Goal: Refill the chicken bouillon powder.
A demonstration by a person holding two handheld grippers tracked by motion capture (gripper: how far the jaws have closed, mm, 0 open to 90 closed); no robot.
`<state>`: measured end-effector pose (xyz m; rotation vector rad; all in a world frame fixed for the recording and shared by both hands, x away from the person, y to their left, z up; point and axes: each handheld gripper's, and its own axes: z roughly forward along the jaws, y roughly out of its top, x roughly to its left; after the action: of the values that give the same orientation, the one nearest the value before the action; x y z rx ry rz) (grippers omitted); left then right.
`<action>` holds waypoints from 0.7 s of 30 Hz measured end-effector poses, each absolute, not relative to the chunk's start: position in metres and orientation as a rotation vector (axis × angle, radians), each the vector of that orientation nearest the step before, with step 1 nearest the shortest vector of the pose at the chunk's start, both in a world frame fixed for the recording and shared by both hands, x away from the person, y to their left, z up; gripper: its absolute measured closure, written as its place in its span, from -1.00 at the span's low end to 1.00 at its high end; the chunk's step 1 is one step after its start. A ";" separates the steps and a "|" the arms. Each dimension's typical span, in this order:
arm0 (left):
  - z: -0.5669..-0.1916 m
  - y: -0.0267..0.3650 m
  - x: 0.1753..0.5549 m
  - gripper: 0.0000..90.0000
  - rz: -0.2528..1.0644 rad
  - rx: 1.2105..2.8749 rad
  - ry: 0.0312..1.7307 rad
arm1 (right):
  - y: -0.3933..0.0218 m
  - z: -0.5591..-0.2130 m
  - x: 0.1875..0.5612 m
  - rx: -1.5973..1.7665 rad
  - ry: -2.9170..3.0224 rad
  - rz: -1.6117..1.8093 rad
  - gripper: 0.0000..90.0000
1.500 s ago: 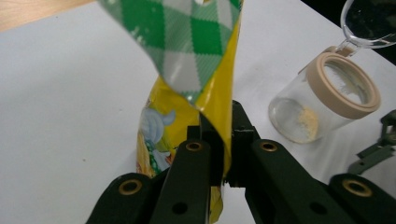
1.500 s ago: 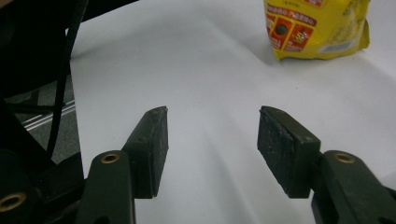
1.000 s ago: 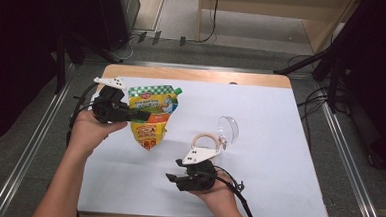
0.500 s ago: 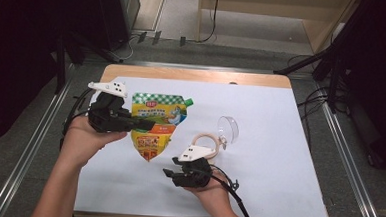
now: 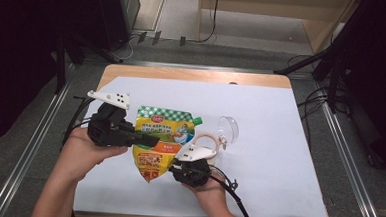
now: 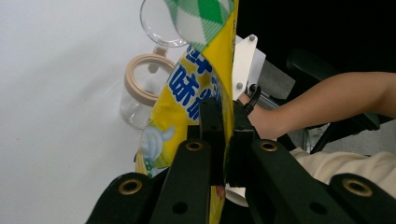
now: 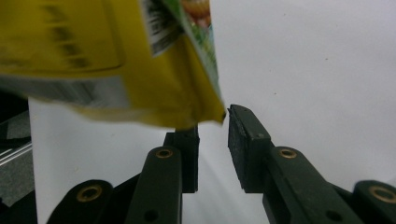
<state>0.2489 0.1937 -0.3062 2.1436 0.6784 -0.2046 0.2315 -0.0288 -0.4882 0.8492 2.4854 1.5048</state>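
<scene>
A yellow spouted pouch (image 5: 162, 137) with a green checked top hangs above the white sheet, and my left gripper (image 5: 152, 140) is shut on its left edge. In the left gripper view the pads (image 6: 212, 135) pinch the pouch (image 6: 201, 88) edge-on. My right gripper (image 5: 173, 168) sits just below the pouch's lower right corner. Seen from the right gripper view, that corner (image 7: 205, 114) hangs at the fingertips of the right gripper (image 7: 212, 140). Its jaws have just been closing, but a gap remains and the pads are not pressing on the pouch.
A clear glass jar (image 5: 210, 142) lies on its side right of the pouch, its hinged lid (image 5: 228, 129) swung open. The white sheet (image 5: 279, 153) covers a wooden table (image 5: 133, 71). Dark stands and cables ring the table.
My left gripper carried the pouch rightward and a little up, bringing its lower corner over the right gripper. The right gripper's jaws narrowed while that hand stayed in place.
</scene>
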 end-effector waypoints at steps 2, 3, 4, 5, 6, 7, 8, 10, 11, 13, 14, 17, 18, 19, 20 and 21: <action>-0.310 0.193 0.251 0.99 -0.222 2.139 0.701 | -0.028 -0.487 0.229 0.815 2.463 1.519 0.65; -0.312 0.192 0.253 0.99 -0.222 2.138 0.709 | -0.028 -0.485 0.225 0.754 2.441 1.539 0.64; -0.314 0.192 0.254 0.99 -0.231 2.133 0.718 | -0.026 -0.484 0.223 0.733 2.429 1.510 0.63; -0.315 0.191 0.255 0.99 -0.235 2.127 0.723 | -0.024 -0.483 0.220 0.688 2.434 1.456 0.62; -0.315 0.190 0.255 0.99 -0.231 2.123 0.735 | -0.023 -0.483 0.218 0.661 2.439 1.448 0.62; -0.316 0.189 0.256 0.98 -0.225 2.123 0.743 | -0.022 -0.483 0.214 0.621 2.434 1.438 0.62; -0.316 0.188 0.256 0.98 -0.213 2.122 0.750 | -0.021 -0.483 0.211 0.585 2.430 1.419 0.61; -0.317 0.185 0.256 0.97 -0.199 2.110 0.761 | -0.016 -0.481 0.205 0.549 2.443 1.398 0.59; -0.317 0.184 0.256 0.97 -0.195 2.101 0.765 | -0.015 -0.480 0.203 0.546 2.446 1.404 0.59; -0.319 0.182 0.257 0.95 -0.179 2.091 0.785 | -0.014 -0.479 0.201 0.548 2.460 1.425 0.59; -0.320 0.180 0.257 0.95 -0.178 2.089 0.789 | -0.013 -0.478 0.201 0.546 2.471 1.424 0.59; -0.323 0.174 0.258 0.93 -0.163 2.089 0.800 | -0.012 -0.476 0.198 0.542 2.495 1.419 0.58; -0.324 0.171 0.258 0.93 -0.159 2.100 0.797 | -0.012 -0.476 0.197 0.536 2.503 1.417 0.58; -0.325 0.169 0.258 0.92 -0.152 2.105 0.800 | -0.010 -0.476 0.195 0.530 2.512 1.424 0.58; -0.326 0.166 0.258 0.91 -0.143 2.110 0.802 | -0.010 -0.476 0.194 0.527 2.517 1.424 0.58; -0.327 0.165 0.258 0.90 -0.139 2.113 0.804 | -0.009 -0.476 0.193 0.524 2.519 1.430 0.58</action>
<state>0.2584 0.1647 -0.3267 2.1130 0.8037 -0.1389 0.1930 -0.0086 -0.4755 0.5241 2.5186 1.4300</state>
